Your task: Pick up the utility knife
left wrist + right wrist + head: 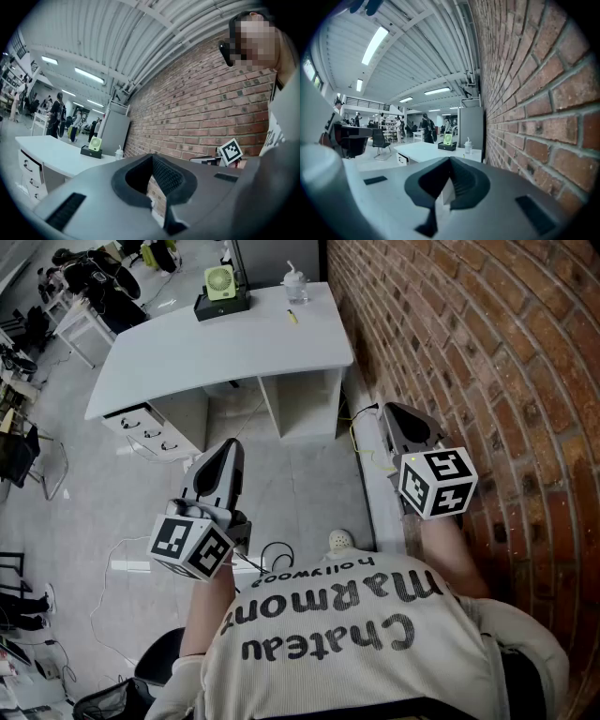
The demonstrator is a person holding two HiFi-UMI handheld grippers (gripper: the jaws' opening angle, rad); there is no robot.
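Standing well back from the white desk (pixel 234 348), the person holds both grippers out in front, beside the brick wall (pixel 469 352). The left gripper (pixel 228 446) has its jaws closed together with nothing between them, and the right gripper (pixel 394 411), nearer the wall, is likewise pressed closed and empty. The utility knife (pixel 292 317), a small yellow sliver, lies on the desk's far right part, just in front of a lidded cup (pixel 296 285) and to the right of a green fan (pixel 219 282).
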